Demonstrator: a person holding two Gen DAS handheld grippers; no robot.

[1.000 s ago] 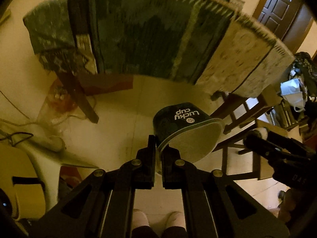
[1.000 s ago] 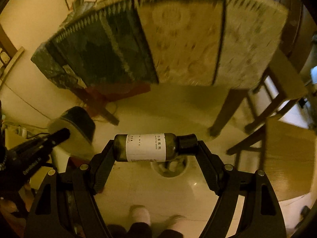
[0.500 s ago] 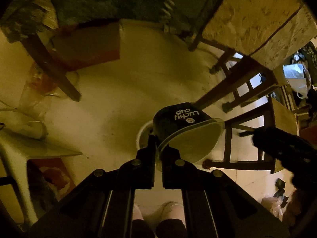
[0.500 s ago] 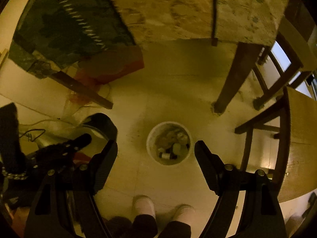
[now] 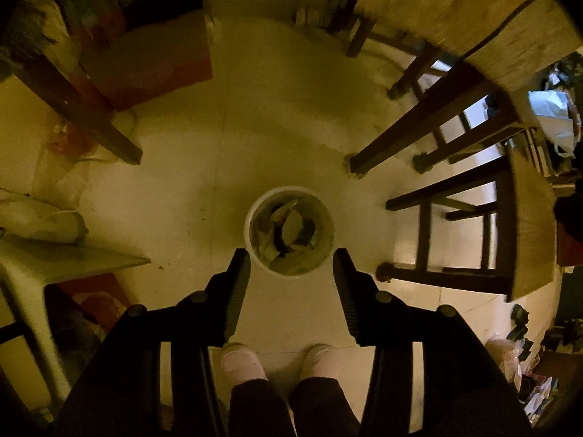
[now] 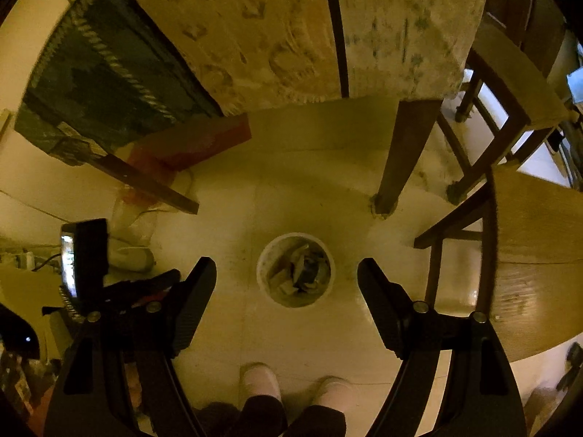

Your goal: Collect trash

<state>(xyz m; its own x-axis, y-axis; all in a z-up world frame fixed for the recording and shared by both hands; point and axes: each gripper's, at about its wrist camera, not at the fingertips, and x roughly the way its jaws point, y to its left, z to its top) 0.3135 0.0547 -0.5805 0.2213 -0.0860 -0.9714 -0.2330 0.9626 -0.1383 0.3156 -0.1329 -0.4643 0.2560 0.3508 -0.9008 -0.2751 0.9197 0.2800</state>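
Note:
A round white trash bin (image 5: 253,215) stands on the pale floor, filled with crumpled trash; the right wrist view shows it too (image 6: 263,280). My left gripper (image 5: 291,255) is open and empty, pointing straight down just above the bin. My right gripper (image 6: 288,266) is open and empty, also held over the bin. The left gripper's body shows in the right wrist view at the left (image 6: 145,284). The dark paper cup and the bottle cannot be told apart among the trash in the bin.
A table with a patterned cloth (image 6: 291,36) hangs over the far side, its legs (image 5: 408,138) (image 6: 400,153) near the bin. A wooden chair (image 5: 510,225) (image 6: 528,255) stands at the right. A red box (image 5: 153,62) lies under the table. My feet (image 5: 277,360) are below.
The left gripper opened and the dark cup it held is gone from its fingers. Both grippers tilted further down over the bin. The right gripper let go of the bottle earlier.

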